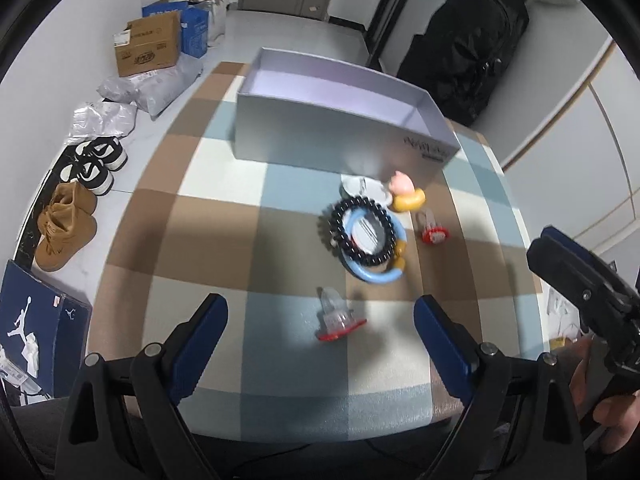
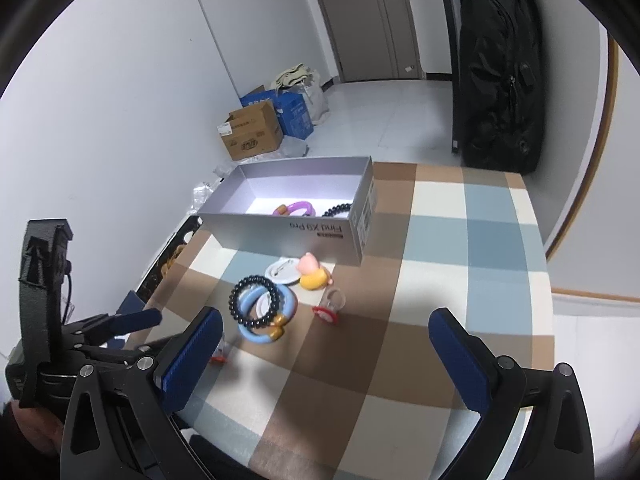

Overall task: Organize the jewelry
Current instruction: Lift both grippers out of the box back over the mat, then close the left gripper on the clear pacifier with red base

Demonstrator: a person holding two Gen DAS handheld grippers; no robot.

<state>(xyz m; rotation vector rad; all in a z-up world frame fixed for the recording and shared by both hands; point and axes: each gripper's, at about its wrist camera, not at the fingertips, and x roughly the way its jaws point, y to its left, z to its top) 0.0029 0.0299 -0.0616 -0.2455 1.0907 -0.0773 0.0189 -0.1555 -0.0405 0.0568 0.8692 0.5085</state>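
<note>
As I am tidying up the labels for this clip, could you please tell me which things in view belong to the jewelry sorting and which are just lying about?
Belonging to the job:
- grey box
- purple bracelet, already inside it
- black bead bracelet
- blue bangle
- two clear rings with red bases
- pink and yellow charm
- round white badge

Just lying about:
- cardboard carton
- shoes
- black bag

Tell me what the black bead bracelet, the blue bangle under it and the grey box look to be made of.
Black bead bracelet: glossy round beads with sharp highlights, likely polished stone, glass or plastic; cannot tell which.
Blue bangle: smooth, opaque pastel surface with soft sheen and a tan joint, probably plastic or resin.
Grey box: flat thin walls, crisp folded edges, matte silver-grey print, looks like coated cardboard.
</note>
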